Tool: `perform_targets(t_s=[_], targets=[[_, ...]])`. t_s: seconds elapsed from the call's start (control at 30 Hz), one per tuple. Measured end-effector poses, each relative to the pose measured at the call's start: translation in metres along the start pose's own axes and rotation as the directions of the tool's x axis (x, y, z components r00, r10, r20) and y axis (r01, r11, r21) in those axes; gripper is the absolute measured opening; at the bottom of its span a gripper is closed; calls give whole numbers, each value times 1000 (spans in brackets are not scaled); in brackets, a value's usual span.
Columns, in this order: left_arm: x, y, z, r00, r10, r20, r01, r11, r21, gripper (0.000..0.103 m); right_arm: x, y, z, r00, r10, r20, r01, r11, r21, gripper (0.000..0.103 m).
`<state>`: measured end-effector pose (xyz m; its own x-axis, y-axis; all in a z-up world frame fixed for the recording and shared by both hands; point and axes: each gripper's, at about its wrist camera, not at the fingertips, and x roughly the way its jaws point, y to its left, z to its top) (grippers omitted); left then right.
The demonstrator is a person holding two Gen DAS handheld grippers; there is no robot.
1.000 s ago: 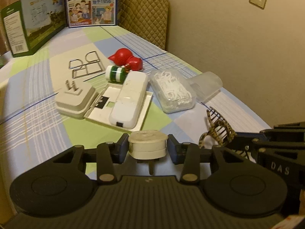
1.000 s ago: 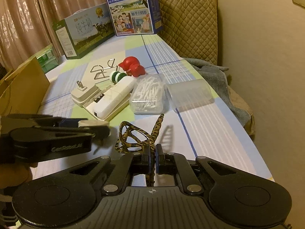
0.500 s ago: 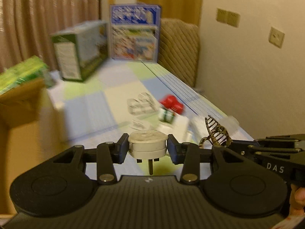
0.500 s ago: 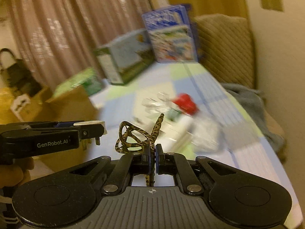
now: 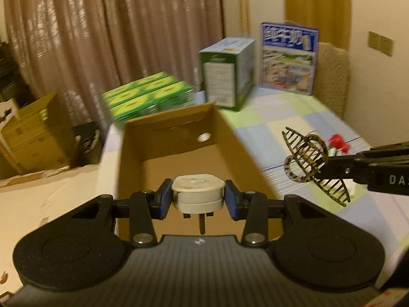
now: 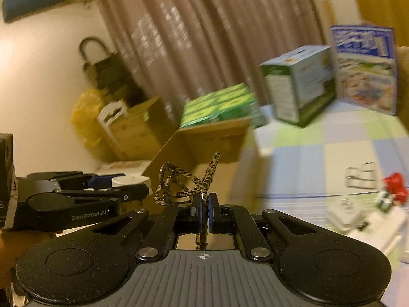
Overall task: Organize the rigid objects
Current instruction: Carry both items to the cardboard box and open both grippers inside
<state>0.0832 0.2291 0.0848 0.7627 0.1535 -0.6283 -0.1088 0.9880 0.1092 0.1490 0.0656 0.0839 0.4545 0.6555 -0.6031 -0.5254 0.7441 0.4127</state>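
My left gripper point(image 5: 196, 199) is shut on a round white plug adapter point(image 5: 196, 192), prongs down, held over the open brown cardboard box point(image 5: 173, 138). My right gripper point(image 6: 203, 211) is shut on a leopard-print hair claw clip point(image 6: 179, 183), which also shows in the left wrist view point(image 5: 310, 165), held to the right of the box above the table. The left gripper with the adapter shows at the left of the right wrist view point(image 6: 127, 179). The box point(image 6: 217, 138) looks empty inside.
A checked tablecloth point(image 5: 294, 120) covers the table. A red object point(image 5: 338, 142), white items point(image 6: 358, 217) and wire pieces point(image 6: 360, 176) lie at the right. Green cartons point(image 5: 150, 94), a green-white box point(image 5: 227, 74) and a blue milk box point(image 5: 288, 58) stand behind.
Both grippers have lifted and swung left from the pile of objects to the cardboard box. Each keeps its object: adapter in the left, hair clip in the right.
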Motion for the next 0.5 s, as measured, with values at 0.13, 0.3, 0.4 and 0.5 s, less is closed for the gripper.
perform_targets(t_s=[0.13, 0.3, 0.4, 0.5], targets=[[5, 19, -14, 1000, 15, -22, -15, 1000, -9, 38, 38, 14, -7, 998, 3, -66, -5, 1000, -28, 1], [13, 28, -30, 999, -3, -36, 3, 1000, -20, 38, 66, 16, -16, 993, -16, -115, 13, 999, -29, 1], [18, 29, -37, 999, -16, -45, 14, 1000, -26, 38, 72, 17, -19, 992, -26, -126, 22, 999, -33, 1], [25, 30, -41, 998, -30, -48, 28, 999, -41, 38, 77, 15, -22, 990, -40, -133, 36, 999, -36, 1]])
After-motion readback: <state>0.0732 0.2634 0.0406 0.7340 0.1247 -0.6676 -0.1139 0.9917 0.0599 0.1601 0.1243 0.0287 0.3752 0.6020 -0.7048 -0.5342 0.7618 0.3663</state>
